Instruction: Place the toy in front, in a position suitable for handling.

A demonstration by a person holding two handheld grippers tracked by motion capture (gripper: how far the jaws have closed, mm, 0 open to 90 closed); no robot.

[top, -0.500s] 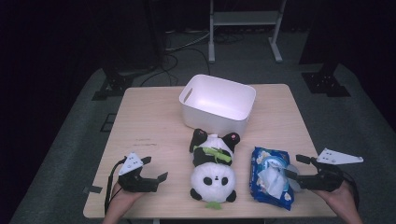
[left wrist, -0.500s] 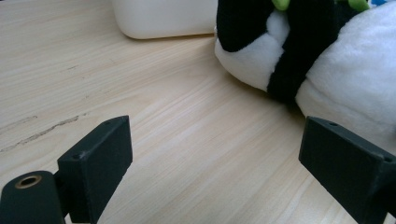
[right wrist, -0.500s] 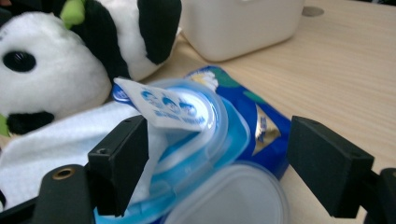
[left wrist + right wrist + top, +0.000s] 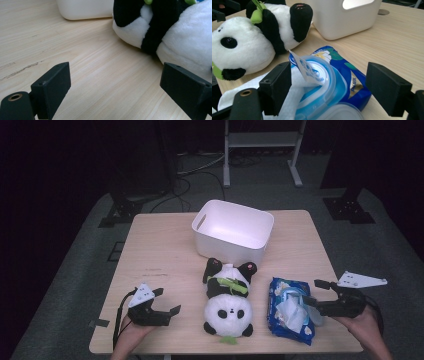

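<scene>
Wet-wipes pack (image 4: 290, 311) lies flat at the near right of the surface (image 4: 160, 255), lid flipped open, one wipe pulled partly out. Right gripper (image 4: 316, 294) jaws spread wide, straddling the lid end, not pressing it. Left gripper (image 4: 167, 301) jaws also spread, nothing between them, just left of the plush panda (image 4: 228, 302). White bin (image 4: 233, 230) stands behind. Risk, as I judge it: closing on the loose wipe alone could drag it out or tear it; the soft pack may sag or slip from a shallow pinch.
</scene>
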